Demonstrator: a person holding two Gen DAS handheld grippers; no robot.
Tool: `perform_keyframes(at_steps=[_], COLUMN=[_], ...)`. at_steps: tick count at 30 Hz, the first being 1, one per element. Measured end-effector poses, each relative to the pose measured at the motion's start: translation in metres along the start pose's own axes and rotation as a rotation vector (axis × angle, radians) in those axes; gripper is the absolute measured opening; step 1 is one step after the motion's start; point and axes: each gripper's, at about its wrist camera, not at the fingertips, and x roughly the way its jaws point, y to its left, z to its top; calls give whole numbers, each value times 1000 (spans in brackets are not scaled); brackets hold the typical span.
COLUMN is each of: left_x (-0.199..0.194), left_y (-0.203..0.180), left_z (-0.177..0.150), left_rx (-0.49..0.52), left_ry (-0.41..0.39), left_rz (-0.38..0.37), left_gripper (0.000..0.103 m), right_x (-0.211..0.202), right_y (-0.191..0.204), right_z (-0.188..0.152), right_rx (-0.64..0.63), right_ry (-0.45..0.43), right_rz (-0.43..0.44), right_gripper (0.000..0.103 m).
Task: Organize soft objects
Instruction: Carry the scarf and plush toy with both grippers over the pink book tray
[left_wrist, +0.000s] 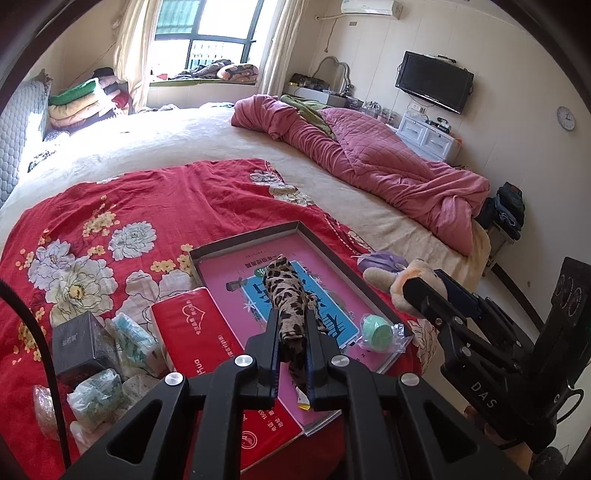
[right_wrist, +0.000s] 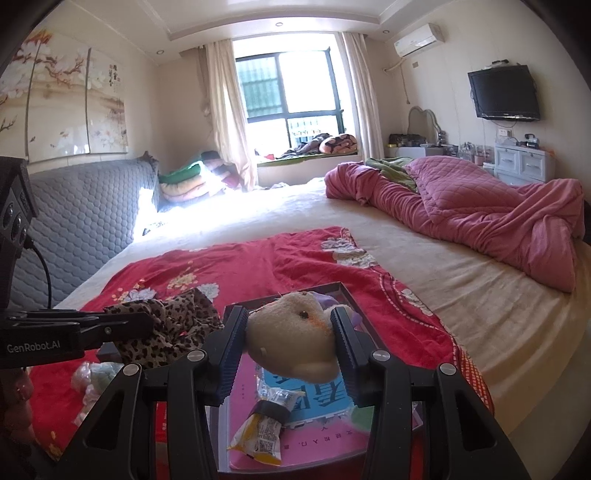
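Observation:
My left gripper (left_wrist: 291, 325) is shut on a leopard-print cloth (left_wrist: 286, 295), which hangs above a shallow dark tray (left_wrist: 334, 254) holding a pink book (left_wrist: 236, 269). In the right wrist view the same cloth (right_wrist: 173, 325) bunches at the left, beside the left gripper's arm. My right gripper (right_wrist: 290, 332) is shut on a cream plush toy (right_wrist: 291, 332), pinched at both sides between the pads, above the tray (right_wrist: 347, 291). The left wrist view shows that plush toy (left_wrist: 402, 280) at the right, at the right gripper's tips. A purple soft item (left_wrist: 380, 260) lies next to it.
All of this rests on a red floral cloth (left_wrist: 147, 199) on a bed. A red tissue pack (left_wrist: 192, 325), a black box (left_wrist: 79, 343) and small wrapped packets (left_wrist: 133, 339) lie at the left. A green round item in plastic (left_wrist: 376, 330) and a yellow snack packet (right_wrist: 258, 432) sit on the book. A pink quilt (left_wrist: 369, 158) lies far right.

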Motion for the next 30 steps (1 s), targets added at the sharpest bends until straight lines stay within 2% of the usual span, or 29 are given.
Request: perform_keyframes(at_steps=[13, 20, 30], left_x=[55, 77, 86], left_y=[-4, -5, -6], left_z=[-4, -10, -15], left_rx=[-1, -5, 16], left_ry=[88, 142, 169], left_rz=[5, 14, 37], left_gripper=[11, 11, 11], right_x=[25, 49, 73], right_y=[-18, -21, -27], right_z=[-21, -38, -58], right_rx=[12, -4, -1], right_ry=[68, 148, 265], right_rz=[-20, -9, -8], right_gripper=[48, 48, 48])
